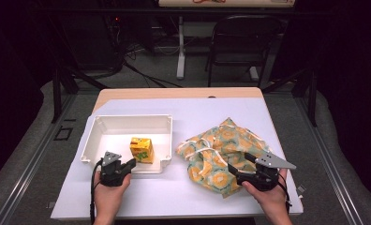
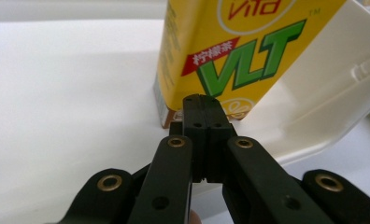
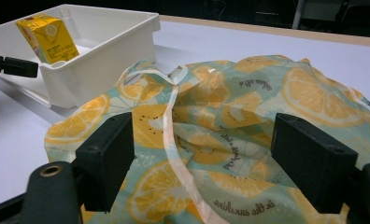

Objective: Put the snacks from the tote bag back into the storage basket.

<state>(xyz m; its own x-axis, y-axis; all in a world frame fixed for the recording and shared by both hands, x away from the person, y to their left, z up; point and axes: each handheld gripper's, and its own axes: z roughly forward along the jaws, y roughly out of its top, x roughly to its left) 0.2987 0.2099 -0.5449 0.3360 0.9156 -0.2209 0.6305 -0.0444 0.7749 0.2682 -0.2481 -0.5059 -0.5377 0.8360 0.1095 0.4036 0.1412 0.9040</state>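
Observation:
A yellow drink carton (image 1: 142, 149) (image 2: 230, 51) (image 3: 47, 37) stands in a white tray (image 1: 109, 123) (image 2: 332, 93) (image 3: 103, 42), near its front right corner. My left gripper (image 1: 130, 163) (image 2: 202, 100) is shut with nothing between its jaws. Its tip sits at the tray's front rim, just short of the carton's lower edge. A lemon-print cloth bag (image 1: 221, 152) (image 3: 230, 121) with a pale drawstring lies crumpled to the right of the tray. My right gripper (image 1: 240, 163) (image 3: 210, 163) is open, low over the bag's near side. The left gripper's tip (image 3: 12, 66) also shows in the right gripper view.
The tray and bag rest on a white table (image 1: 207, 112) with a wooden far edge. A dark folding chair (image 1: 242, 42) and a white stand (image 1: 180, 56) are behind the table on the floor. Bare table lies in front of the tray and beyond the bag.

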